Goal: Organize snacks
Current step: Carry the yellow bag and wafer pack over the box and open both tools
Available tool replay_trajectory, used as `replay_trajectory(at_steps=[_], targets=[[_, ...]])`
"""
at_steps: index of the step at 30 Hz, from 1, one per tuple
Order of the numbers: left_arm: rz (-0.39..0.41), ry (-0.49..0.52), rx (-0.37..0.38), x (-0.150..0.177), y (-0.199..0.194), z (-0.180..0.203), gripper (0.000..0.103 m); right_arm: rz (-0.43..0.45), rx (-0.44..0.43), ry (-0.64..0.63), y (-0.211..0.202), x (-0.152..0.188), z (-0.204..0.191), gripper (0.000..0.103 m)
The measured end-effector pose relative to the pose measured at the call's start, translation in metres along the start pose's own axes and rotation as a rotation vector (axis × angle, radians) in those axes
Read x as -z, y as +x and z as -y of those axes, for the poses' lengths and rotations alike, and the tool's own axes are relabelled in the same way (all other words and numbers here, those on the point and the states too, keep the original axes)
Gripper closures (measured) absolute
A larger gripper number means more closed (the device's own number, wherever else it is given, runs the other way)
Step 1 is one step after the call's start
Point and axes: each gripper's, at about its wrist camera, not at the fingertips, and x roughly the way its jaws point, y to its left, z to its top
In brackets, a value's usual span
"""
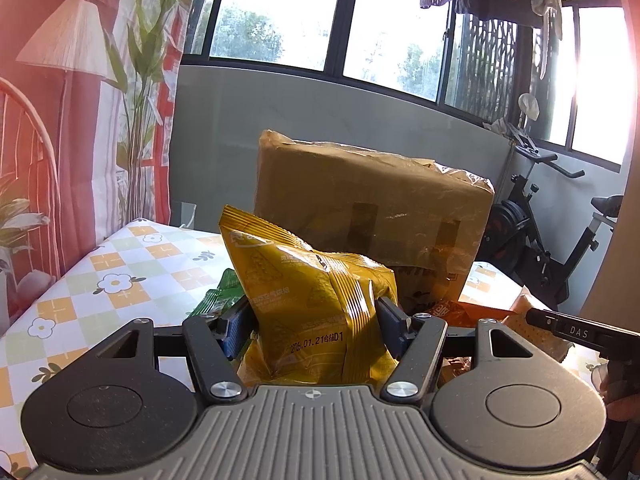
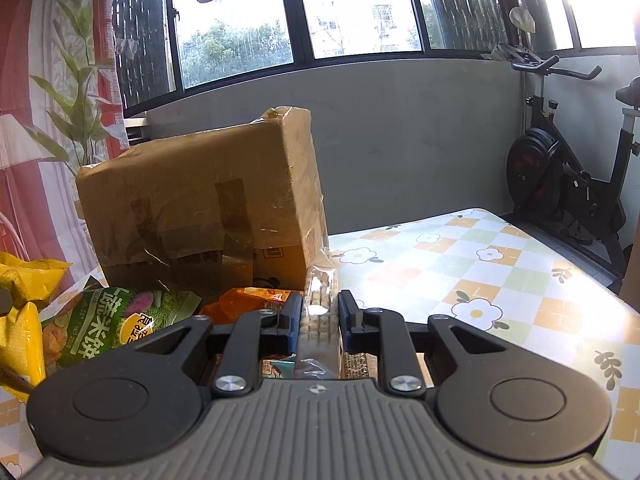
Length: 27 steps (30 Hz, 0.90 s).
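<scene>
Looking across a table [image 2: 460,264] dressed in a checked cloth with white flowers, and behind it a grey wall under wide dark-framed windows [image 2: 360,12]. Exercise bike [image 2: 568,172] at the right of the right wrist view, leafy curtain [image 1: 132,80] at upper left of the left wrist view. Centre frame, a taped cardboard box [image 2: 200,200] stands on the table, snacks heaped against its front. Right of the box the cloth runs bare out to the table's far edge and right-hand edge; on the left view there is bare cloth at the left too.

Left gripper [image 1: 314,320] is clamped on a yellow snack bag [image 1: 308,304], puffy and crinkled, date stamp showing, standing upright between the fingers in front of the box. Right gripper [image 2: 319,320] is closed narrow on a clear-wrapped snack pack [image 2: 320,304], a slim strip sticking up. At lower left of that view lie a green rice-cracker bag [image 2: 104,332] and an orange packet [image 2: 248,300] just before the box.
</scene>
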Motion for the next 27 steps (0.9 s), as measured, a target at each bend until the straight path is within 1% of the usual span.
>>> replay_trajectory(at_steps=[10, 14, 17, 19, 24, 27], targets=[[0.024, -0.002, 0.002, -0.009, 0.000, -0.003, 0.036, 0.021, -0.012, 0.027, -0.004, -0.006, 0.001, 0.082], [0.041, 0.013, 0.008, -0.015, -0.002, -0.002, 0.036, 0.042, -0.031, 0.032, -0.008, -0.014, 0.000, 0.082], [0.050, 0.030, 0.010, -0.022, -0.002, 0.000, 0.036, 0.058, -0.055, 0.018, -0.010, -0.021, -0.004, 0.082], [0.057, 0.028, 0.010, -0.024, -0.002, 0.000, 0.036, 0.044, -0.056, -0.003, -0.008, -0.021, -0.006, 0.082], [0.039, 0.029, 0.019, -0.022, 0.000, 0.000, 0.036, 0.027, -0.050, 0.047, -0.006, -0.019, 0.001, 0.082], [0.040, 0.024, 0.026, -0.029, 0.004, -0.002, 0.036, 0.052, -0.067, 0.045, -0.010, -0.029, 0.000, 0.082]])
